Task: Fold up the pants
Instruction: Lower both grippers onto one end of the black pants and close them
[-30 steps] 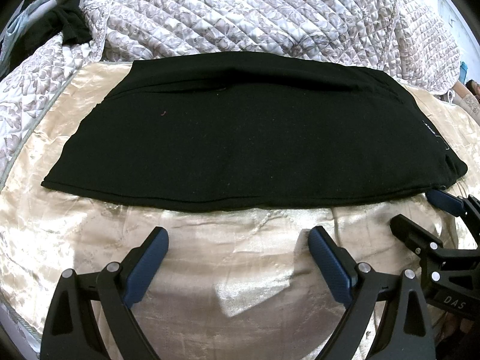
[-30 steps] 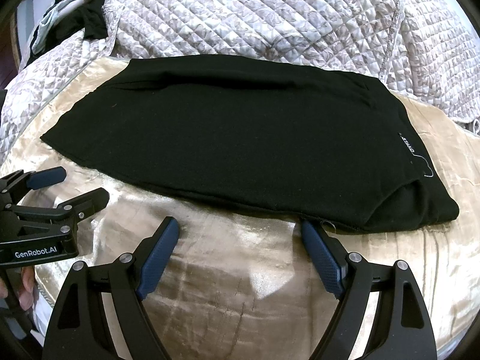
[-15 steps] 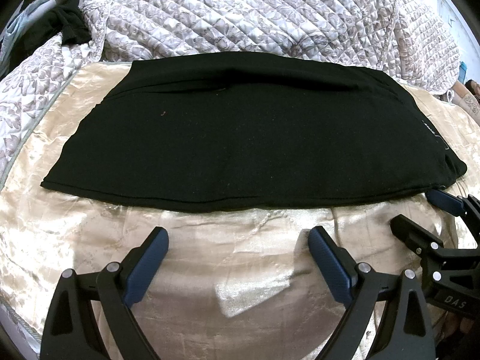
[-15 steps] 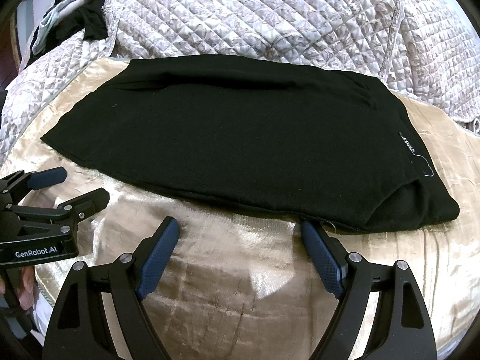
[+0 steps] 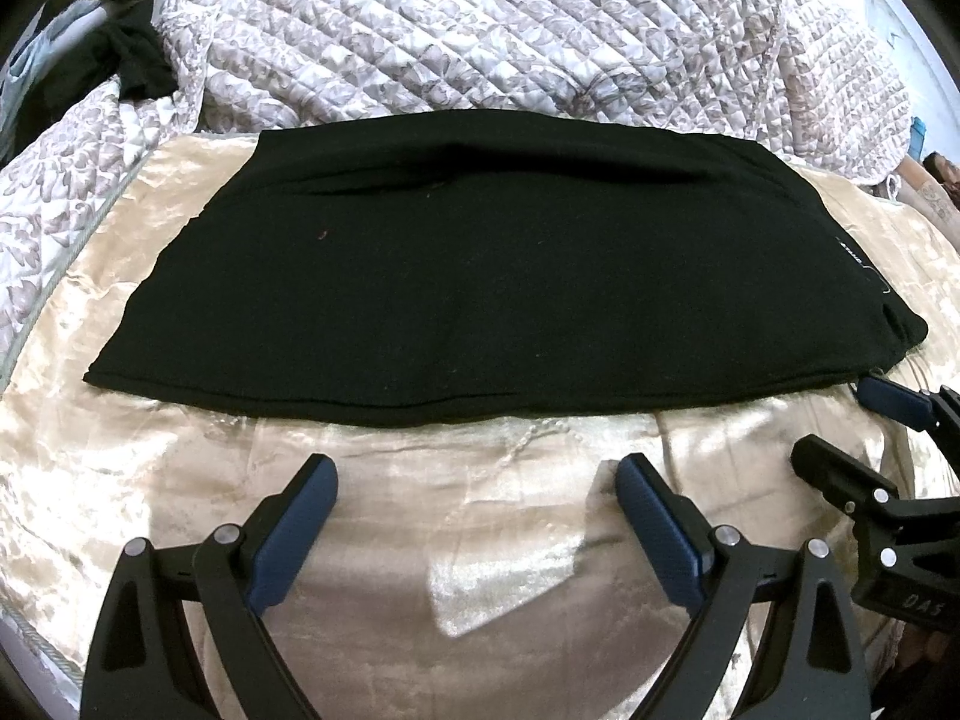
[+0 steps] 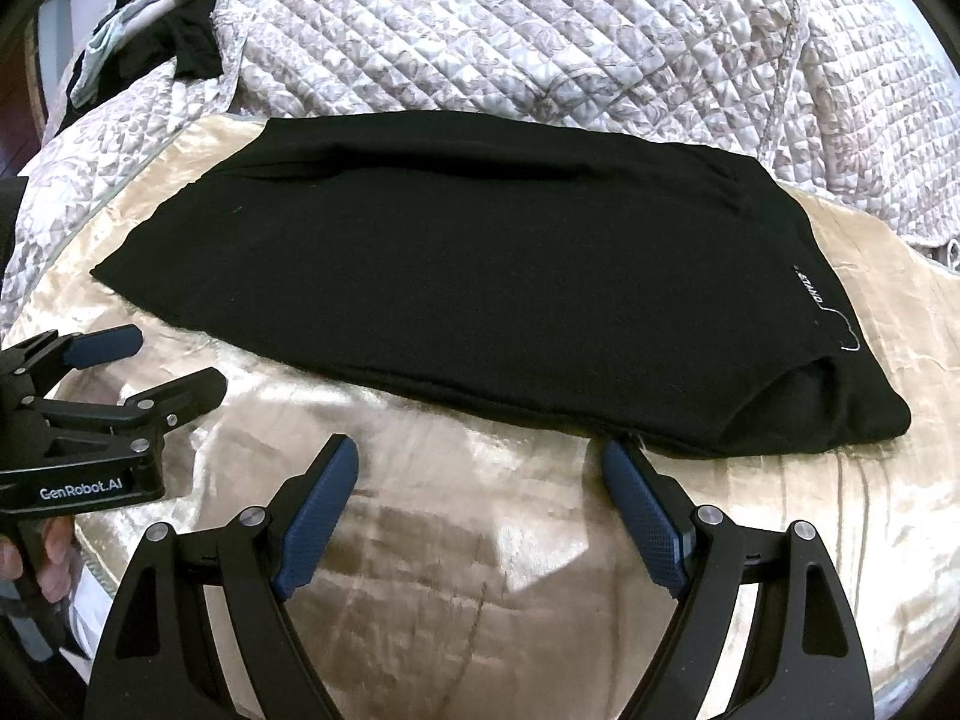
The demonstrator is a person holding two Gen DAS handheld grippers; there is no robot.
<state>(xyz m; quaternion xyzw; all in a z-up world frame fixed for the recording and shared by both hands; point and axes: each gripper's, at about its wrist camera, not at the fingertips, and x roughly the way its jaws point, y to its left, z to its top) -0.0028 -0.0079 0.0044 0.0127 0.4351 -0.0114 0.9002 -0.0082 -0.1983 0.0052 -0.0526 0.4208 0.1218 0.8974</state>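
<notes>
Black pants [image 5: 480, 276], gold bedspread [image 5: 480, 510], quilted cover [image 5: 510, 30]

Bare gold sheet [image 5: 480, 540] lies open between both grippers and pants [image 5: 480, 276] near edge. Right gripper [image 6: 480, 468] sits just beside the pants' right corner; left gripper [image 5: 477, 480] is near. Quilt [image 5: 510, 30] heaps up behind, blocking the far side.

A home bedroom is shown. A bed is covered by a shiny golden satin sheet [image 5: 480, 516], and a quilted bedspread [image 5: 510, 24] with a grey leaf pattern is heaped at the far side. Some dark and pale clothes [image 6: 150, 36] are left at the far left corner.
</notes>
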